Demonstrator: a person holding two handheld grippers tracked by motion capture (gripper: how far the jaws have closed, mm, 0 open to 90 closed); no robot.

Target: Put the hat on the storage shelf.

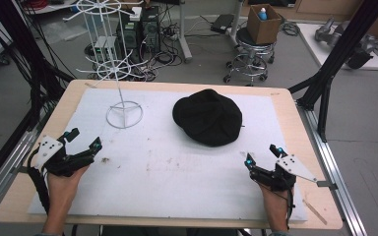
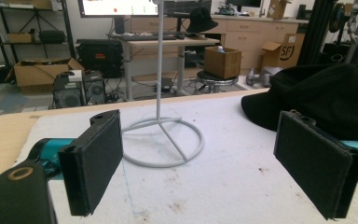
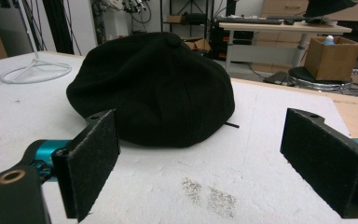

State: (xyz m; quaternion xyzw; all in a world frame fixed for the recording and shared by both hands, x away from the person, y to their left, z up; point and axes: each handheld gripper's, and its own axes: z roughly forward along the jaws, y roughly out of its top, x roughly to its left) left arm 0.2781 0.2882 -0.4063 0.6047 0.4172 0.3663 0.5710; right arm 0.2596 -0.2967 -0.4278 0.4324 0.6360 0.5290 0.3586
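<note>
Soft black cap at frame centre looks light and floppy; pinch its brim edge, while left gripper and right gripper gape empty.

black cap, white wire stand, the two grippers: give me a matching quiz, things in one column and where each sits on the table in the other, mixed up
Things:
1. black cap
2. white wire stand
3. left gripper
4. right gripper

Places or states:
A. near left edge of the table, jaws open, holding nothing
B. far half of the white mat, right of centre
C. near right edge, jaws open, facing the cap
D. far half of the mat, left of centre, ring base flat

Pairs: 1-B, 2-D, 3-A, 4-C
</note>
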